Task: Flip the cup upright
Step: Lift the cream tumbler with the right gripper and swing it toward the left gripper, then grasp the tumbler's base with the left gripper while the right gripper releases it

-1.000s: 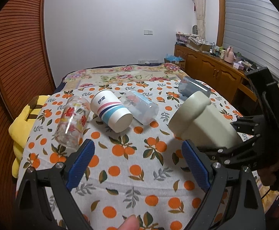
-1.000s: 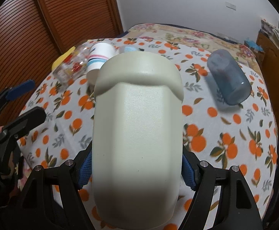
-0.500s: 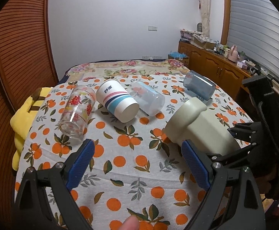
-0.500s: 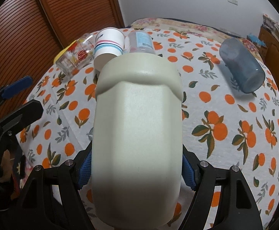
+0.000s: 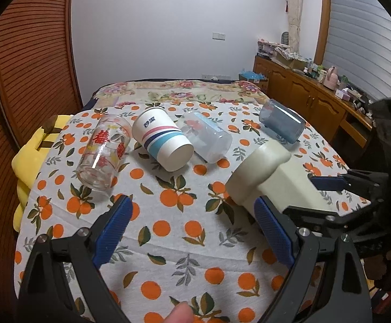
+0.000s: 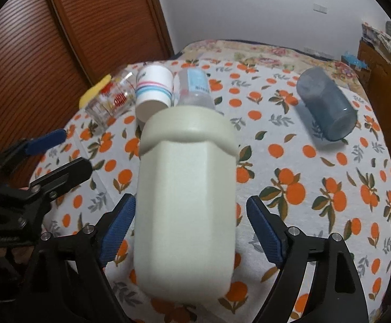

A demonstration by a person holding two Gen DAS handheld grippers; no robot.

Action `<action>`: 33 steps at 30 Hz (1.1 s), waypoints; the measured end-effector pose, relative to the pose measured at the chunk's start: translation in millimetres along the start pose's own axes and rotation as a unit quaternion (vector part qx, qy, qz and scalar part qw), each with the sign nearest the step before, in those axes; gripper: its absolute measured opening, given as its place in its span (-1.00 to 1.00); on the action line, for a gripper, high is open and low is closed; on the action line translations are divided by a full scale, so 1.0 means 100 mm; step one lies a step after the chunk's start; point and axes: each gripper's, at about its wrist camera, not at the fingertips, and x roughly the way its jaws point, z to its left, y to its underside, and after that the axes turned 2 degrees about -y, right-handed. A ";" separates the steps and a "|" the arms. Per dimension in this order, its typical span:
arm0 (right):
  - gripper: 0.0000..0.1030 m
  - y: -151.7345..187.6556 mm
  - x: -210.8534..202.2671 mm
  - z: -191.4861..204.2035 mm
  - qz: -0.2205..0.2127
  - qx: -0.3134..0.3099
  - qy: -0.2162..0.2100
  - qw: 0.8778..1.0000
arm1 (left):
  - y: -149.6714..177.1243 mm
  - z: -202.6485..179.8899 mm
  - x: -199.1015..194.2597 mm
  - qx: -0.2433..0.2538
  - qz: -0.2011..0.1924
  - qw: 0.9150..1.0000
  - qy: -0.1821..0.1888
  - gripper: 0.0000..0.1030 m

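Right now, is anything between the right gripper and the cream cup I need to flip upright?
Nothing visible does. The cream cup lies on its side directly between the open fingers of the right gripper. The striped paper cup lies well beyond it.

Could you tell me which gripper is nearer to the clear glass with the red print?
Left. The left gripper is open just in front of the printed glass. The right gripper straddles the cream cup, farther away.
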 end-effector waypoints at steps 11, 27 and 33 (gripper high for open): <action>0.72 0.14 -0.49 -0.13 -0.059 -0.001 0.014 0.998 | -0.14 -0.28 0.07 -0.003 0.031 0.999 0.029 0.80; 0.72 0.30 -0.70 -0.51 -0.092 0.036 0.015 0.995 | -0.26 -0.55 0.52 -0.068 0.133 0.984 0.092 0.80; 0.72 0.36 -0.74 -0.59 -0.098 0.040 0.018 0.994 | -0.30 -0.59 0.69 -0.097 0.165 0.975 0.114 0.83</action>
